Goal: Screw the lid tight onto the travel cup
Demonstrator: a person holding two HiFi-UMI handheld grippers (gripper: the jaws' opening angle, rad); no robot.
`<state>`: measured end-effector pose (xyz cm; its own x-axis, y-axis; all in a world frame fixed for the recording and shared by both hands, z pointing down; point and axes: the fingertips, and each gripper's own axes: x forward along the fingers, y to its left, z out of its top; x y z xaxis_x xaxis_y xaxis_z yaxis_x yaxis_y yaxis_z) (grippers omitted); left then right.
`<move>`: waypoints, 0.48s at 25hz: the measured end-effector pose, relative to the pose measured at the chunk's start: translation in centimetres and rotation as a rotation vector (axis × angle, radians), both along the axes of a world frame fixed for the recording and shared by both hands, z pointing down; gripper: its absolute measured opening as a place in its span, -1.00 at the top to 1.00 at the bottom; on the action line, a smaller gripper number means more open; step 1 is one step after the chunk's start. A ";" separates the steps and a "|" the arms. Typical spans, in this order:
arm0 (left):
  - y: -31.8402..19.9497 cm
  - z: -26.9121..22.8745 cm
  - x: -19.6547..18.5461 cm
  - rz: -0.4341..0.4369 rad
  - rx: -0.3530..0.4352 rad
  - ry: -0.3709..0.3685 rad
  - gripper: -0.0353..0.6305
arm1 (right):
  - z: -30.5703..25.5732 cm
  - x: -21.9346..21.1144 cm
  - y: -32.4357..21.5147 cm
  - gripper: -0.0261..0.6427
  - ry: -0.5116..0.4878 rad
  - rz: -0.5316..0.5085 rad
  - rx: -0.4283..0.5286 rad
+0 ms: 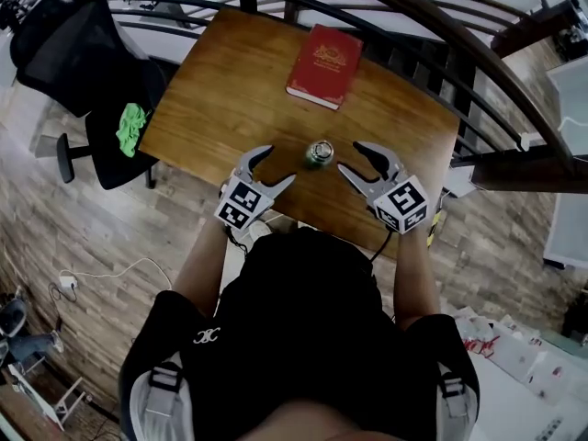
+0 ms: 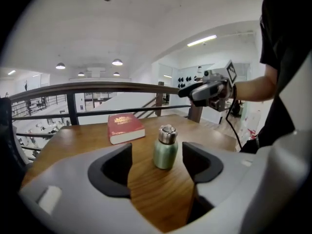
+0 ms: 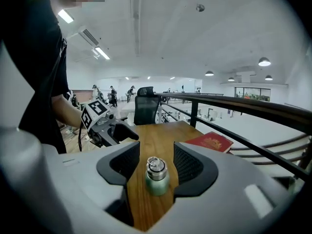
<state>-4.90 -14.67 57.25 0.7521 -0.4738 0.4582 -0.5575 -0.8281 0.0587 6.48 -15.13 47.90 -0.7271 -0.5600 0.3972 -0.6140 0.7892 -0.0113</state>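
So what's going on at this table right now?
A person holds a gripper in each hand over a wooden table. The left gripper and right gripper flank a small green cup with its silver lid on. The jaws of both are open, and neither grips it. A red book lies farther back.

The green travel cup [image 1: 320, 154] stands upright on the table, its silver lid [image 2: 167, 134] on.
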 end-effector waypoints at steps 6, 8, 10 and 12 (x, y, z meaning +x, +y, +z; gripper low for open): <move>0.4 3.2 3.4 0.073 -0.033 -0.004 -0.21 | 2.4 -0.5 -0.8 0.34 0.045 -0.041 -0.063; 0.2 4.3 4.3 0.086 -0.047 -0.014 -0.22 | 2.9 -0.7 -1.1 0.34 0.061 -0.051 -0.079; -0.1 5.4 5.0 0.097 -0.061 -0.023 -0.24 | 3.7 -1.0 -1.4 0.33 0.085 -0.068 -0.092; -0.4 6.4 5.9 0.116 -0.069 -0.028 -0.24 | 4.5 -1.3 -1.6 0.22 0.114 -0.097 -0.105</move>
<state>0.96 -15.10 63.65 0.7863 -0.3506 0.5087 -0.4602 -0.8817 0.1038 5.22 -16.69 52.40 -0.7226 -0.4403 0.5329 -0.5368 0.8431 -0.0312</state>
